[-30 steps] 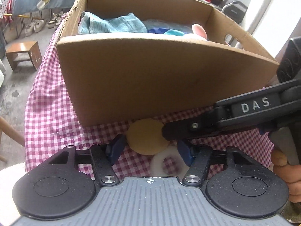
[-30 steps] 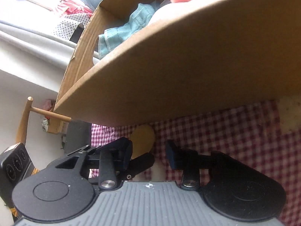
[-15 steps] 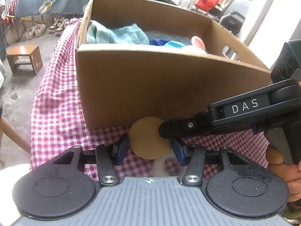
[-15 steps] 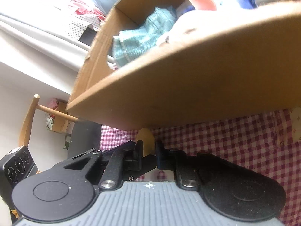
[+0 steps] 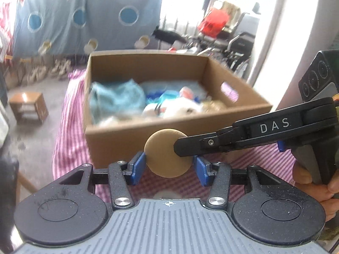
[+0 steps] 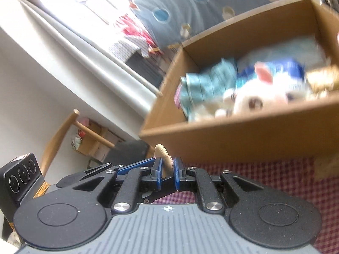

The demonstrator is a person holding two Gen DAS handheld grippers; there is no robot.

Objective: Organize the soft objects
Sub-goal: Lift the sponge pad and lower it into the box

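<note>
Puff: a tan round puff (image 5: pixel 167 152) is held raised off the checked cloth (image 5: pixel 70 127), just before the box.
Left gripper (image 5: pixel 167 166): blue pads are set at the puff's two edges, held.
Right gripper (image 6: pixel 167 172): nearly closed, pinching the puff's rim; its jaws have just been closing.
Risk: a double grip may be pulled apart or dropped if release is mistimed.
Writing: "DAS" is read on the right gripper.
Cardboard box (image 5: pixel 180 130): a white plush toy (image 6: pixel 254 99) and teal cloth (image 5: pixel 118 99) are already inside.

A small wooden stool (image 5: pixel 28 106) stands on the floor left of the table; a blue patterned sheet (image 5: pixel 84 21) hangs behind, shoes (image 5: pixel 38 74) lined beneath.
</note>
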